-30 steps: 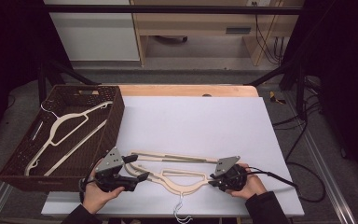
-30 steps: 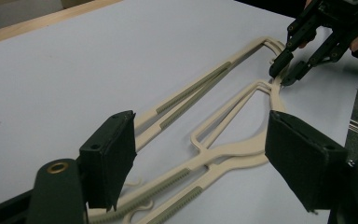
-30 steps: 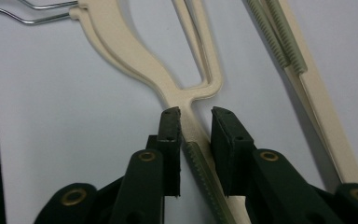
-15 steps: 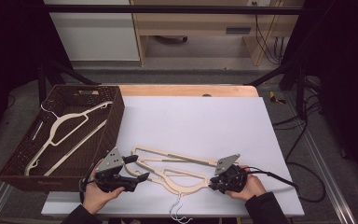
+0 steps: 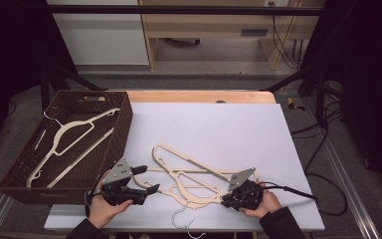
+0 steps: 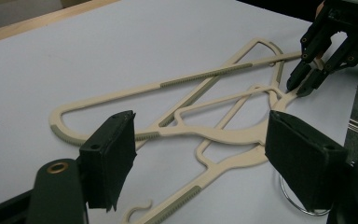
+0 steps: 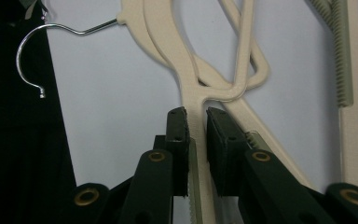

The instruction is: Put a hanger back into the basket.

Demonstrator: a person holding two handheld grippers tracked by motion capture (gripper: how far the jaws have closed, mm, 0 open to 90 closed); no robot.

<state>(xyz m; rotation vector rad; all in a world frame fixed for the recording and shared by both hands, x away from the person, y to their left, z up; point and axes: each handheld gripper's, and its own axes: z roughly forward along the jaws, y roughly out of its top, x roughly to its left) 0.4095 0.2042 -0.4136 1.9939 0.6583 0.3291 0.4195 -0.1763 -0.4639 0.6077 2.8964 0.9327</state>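
Two cream hangers lie crossed on the white table (image 5: 219,124). The upper hanger (image 5: 189,160) (image 6: 121,95) reaches toward the table's middle. The lower hanger (image 5: 179,191) (image 7: 168,42) has a wire hook (image 5: 183,219) (image 7: 28,46) by the near edge. My right gripper (image 5: 227,200) (image 7: 196,114) (image 6: 299,86) has just been closing. Its pads now press on the lower hanger's arm. My left gripper (image 5: 150,179) (image 6: 198,123) stands open just left of the hangers, nothing between its pads.
A dark wicker basket (image 5: 124,124) sits at the table's left with another cream hanger (image 5: 74,134) inside. A wooden strip (image 5: 199,95) runs along the table's far edge. The right gripper's cable (image 5: 298,191) trails off to the right.
The upper hanger has swung, its left end moving away from me toward the table's middle. The right gripper shifted slightly; the left gripper stayed put.
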